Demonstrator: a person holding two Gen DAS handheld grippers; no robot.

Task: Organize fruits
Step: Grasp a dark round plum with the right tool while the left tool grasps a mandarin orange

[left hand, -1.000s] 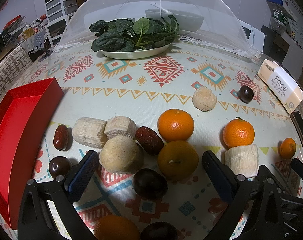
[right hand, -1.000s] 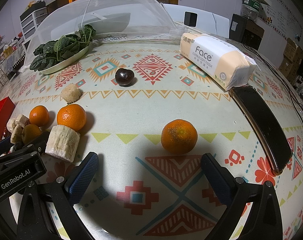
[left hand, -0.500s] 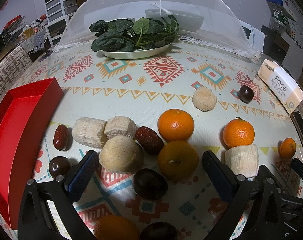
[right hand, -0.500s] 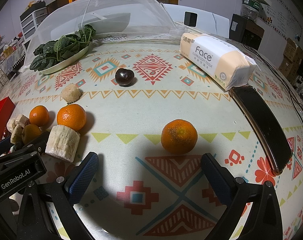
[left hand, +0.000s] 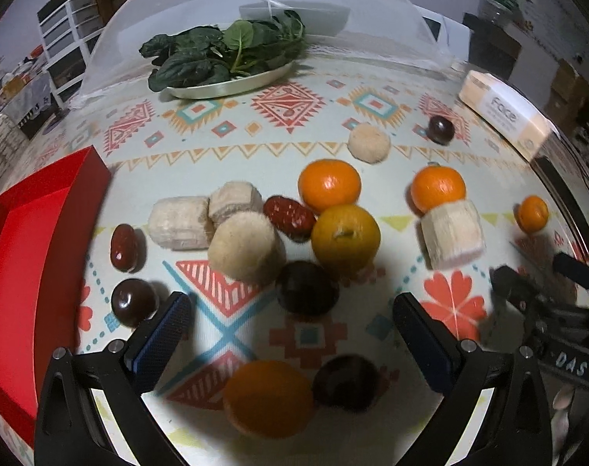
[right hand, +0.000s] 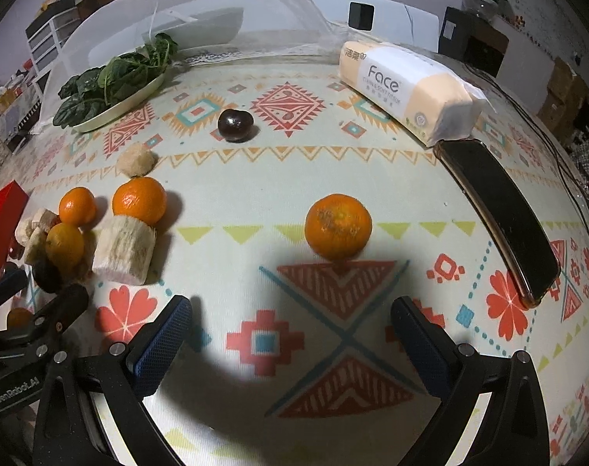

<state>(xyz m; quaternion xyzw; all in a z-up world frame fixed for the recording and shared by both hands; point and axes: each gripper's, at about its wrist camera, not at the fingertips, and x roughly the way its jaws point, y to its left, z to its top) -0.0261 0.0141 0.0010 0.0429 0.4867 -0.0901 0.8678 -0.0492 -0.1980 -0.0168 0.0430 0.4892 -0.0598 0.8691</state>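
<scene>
Readable lettering on the table and rigs

We read "Face" in dark letters on the white panel of the tissue pack (right hand: 407, 89), with smaller print beneath it too fine for us to make out; the same word shows on it in the left wrist view. We read "GenRobot.AI" on the left gripper (right hand: 13, 392) body, and handwritten "DAS" on the right gripper (left hand: 570, 365) body.

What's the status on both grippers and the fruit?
Left gripper open, empty, dark plum just ahead between its fingers. Right gripper open, empty, lone tangerine ahead. Red tray holds no fruit in view. Nothing blocking.
</scene>
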